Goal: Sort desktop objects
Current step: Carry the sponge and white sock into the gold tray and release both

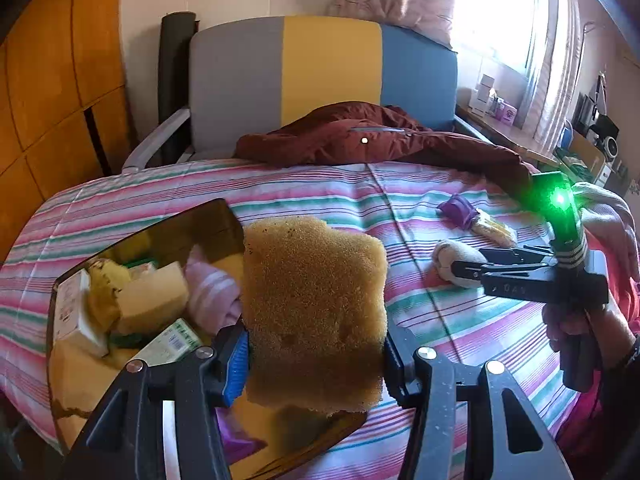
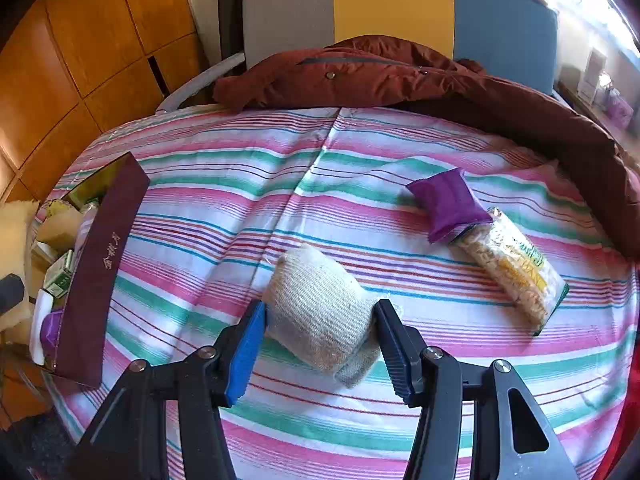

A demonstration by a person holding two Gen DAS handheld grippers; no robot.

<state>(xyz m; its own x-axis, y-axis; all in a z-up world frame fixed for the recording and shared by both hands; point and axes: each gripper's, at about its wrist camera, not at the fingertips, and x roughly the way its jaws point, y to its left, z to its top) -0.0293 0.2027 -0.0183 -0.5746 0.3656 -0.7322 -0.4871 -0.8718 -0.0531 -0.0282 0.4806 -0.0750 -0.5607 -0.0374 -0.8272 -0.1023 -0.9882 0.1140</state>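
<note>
Sponge (image 1: pixel 314 312), big and yellow, is squeezed between the left gripper's (image 1: pixel 316 356) fingers, held over the edge of the box (image 1: pixel 70 360) full of things. The right gripper (image 2: pixel 320 336) tilts down with its fingers pressing both sides of a rolled sock (image 2: pixel 320 312) on the striped bed cover (image 2: pixel 360 152). A hand (image 1: pixel 576 328) grips its handle.

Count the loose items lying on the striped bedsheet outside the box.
3: a beige knitted sock roll between the right gripper's fingers, a purple pouch beyond it, and a yellow snack packet touching that pouch.
</note>
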